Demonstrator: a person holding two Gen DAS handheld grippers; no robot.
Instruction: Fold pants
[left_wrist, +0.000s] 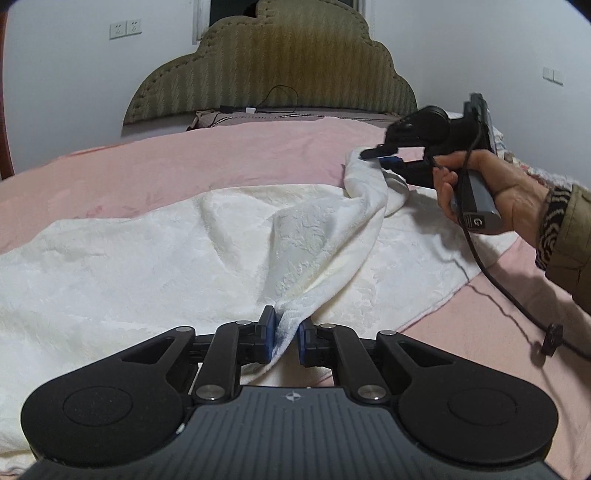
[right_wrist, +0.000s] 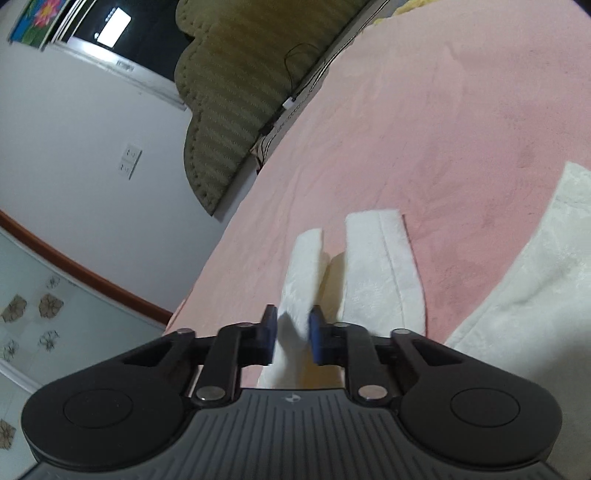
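The white fleece pants (left_wrist: 155, 254) lie spread across the pink bed. My left gripper (left_wrist: 287, 334) is shut on a raised fold of the pants near the front edge. My right gripper (left_wrist: 380, 157) shows at the right of the left wrist view, held in a hand, shut on another edge of the pants and lifting it off the bed. In the right wrist view the right gripper (right_wrist: 292, 338) pinches a strip of white fabric (right_wrist: 306, 273); a second white strip (right_wrist: 384, 273) hangs beside it and more of the pants (right_wrist: 524, 295) lies at the right.
The pink bedspread (left_wrist: 184, 158) covers the bed. An olive padded headboard (left_wrist: 273, 70) stands at the back with a cable and charger on it. A black cable (left_wrist: 517, 302) trails from the right gripper across the bed. White walls with sockets (left_wrist: 125, 28) surround the bed.
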